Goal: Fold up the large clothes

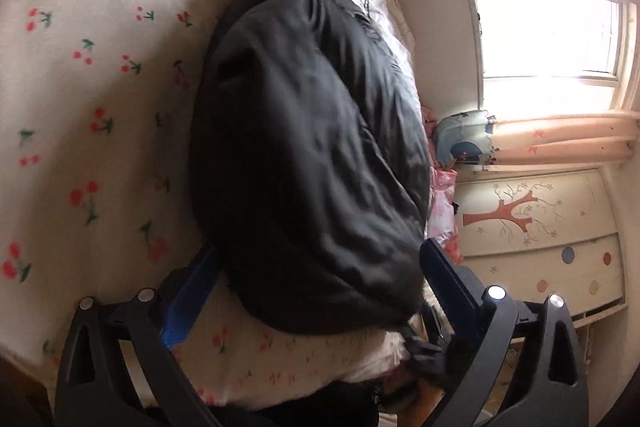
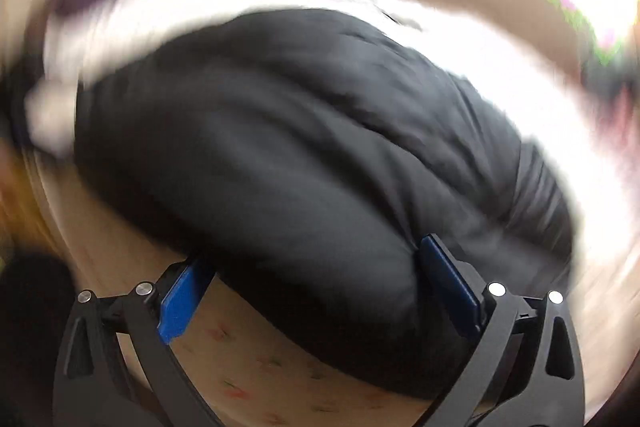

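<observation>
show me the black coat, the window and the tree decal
coat (image 1: pixel 304 131), left wrist view, middle of its bundled top
window (image 1: pixel 548 31), left wrist view, centre of the bright pane
tree decal (image 1: pixel 516 211), left wrist view, on the trunk

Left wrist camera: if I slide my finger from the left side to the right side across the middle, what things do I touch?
Cherry-print bedsheet → black puffy jacket → blue patterned pillow → bright window.
</observation>
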